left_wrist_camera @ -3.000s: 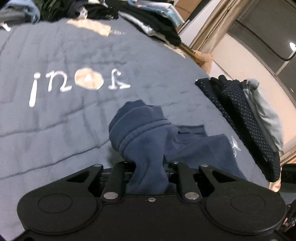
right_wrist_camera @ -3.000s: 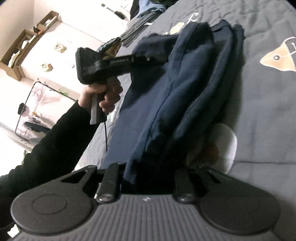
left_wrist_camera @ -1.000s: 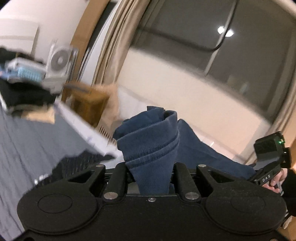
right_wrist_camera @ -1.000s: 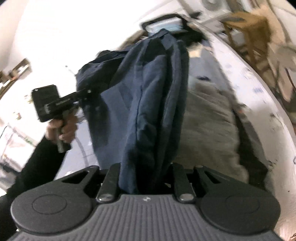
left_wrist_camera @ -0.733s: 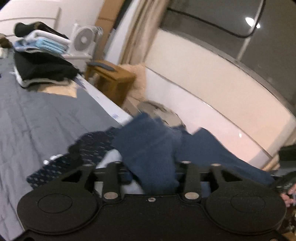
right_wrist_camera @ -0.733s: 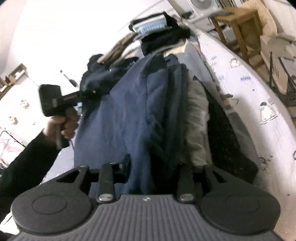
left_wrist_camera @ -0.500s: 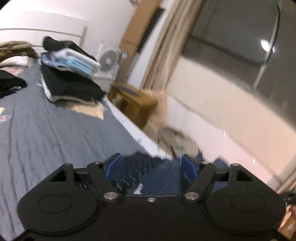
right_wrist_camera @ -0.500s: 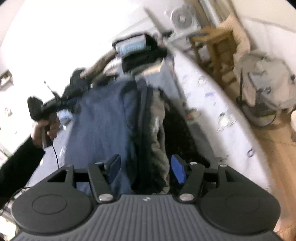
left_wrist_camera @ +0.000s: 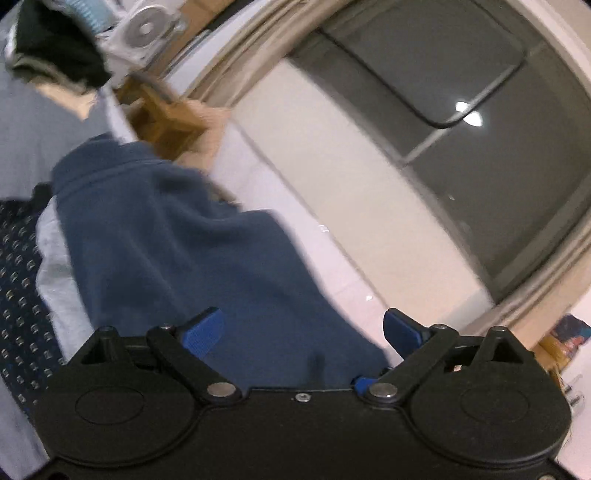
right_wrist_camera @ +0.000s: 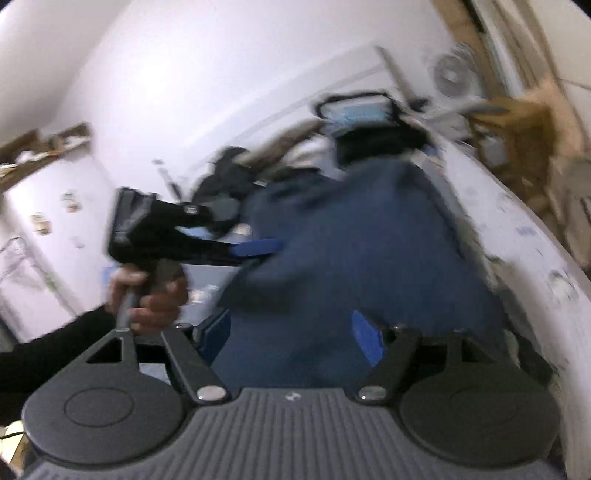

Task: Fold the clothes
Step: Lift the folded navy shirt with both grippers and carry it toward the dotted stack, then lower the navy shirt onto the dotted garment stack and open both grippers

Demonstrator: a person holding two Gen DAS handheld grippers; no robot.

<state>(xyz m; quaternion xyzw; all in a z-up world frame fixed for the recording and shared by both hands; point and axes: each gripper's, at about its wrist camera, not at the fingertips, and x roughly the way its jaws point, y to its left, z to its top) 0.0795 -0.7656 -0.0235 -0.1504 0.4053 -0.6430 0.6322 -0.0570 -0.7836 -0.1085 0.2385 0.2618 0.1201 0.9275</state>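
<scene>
Now that both jaws have just been opening, the left gripper (left_wrist_camera: 303,332) and right gripper (right_wrist_camera: 291,332) stand wide, holding nothing, the folded navy fleece garment (left_wrist_camera: 177,251) released onto the stack at the bed's edge.

Two wrist fisheyes, both close over the folded navy garment (left_wrist_camera: 192,258)

The left wrist camera sat behind the left tool (left_wrist_camera: 306,328), looking along its spread fingers across the garment toward a window (left_wrist_camera: 461,122) and wooden stand (left_wrist_camera: 166,122). The right wrist camera sat behind the right tool (right_wrist_camera: 291,332), facing the white wall, with the left tool seen side-on in a hand (right_wrist_camera: 151,295). Both views shared the garment, the fan (left_wrist_camera: 146,27) and stacked clothes (right_wrist_camera: 365,125).
</scene>
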